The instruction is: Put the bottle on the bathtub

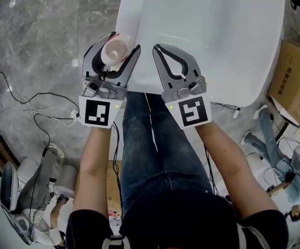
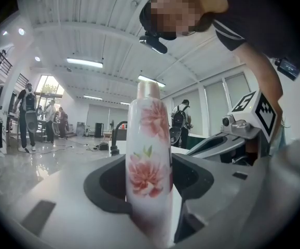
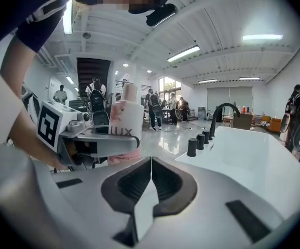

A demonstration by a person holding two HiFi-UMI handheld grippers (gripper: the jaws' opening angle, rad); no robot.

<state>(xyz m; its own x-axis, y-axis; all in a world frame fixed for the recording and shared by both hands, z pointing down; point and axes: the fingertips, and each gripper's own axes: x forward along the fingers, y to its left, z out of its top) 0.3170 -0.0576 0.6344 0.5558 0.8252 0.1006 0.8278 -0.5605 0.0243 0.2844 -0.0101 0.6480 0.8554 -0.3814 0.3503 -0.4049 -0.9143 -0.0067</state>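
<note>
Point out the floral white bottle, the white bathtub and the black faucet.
Floral white bottle (image 2: 149,154): left gripper view, flowered body.
White bathtub (image 1: 233,45): head view, bare surface.
Black faucet (image 3: 213,123): right gripper view, upright stem.

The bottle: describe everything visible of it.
The bottle is a tall, slim white cylinder printed with pink flowers and green leaves, with "LUX" lettering and a pale pink cap. It looks like glossy plastic. It stands upright, clamped at its lower body in the dark jaws of the left gripper, which alone touches it. In the head view it sits over the near left corner of the white bathtub, apparently not yet set down.
</note>
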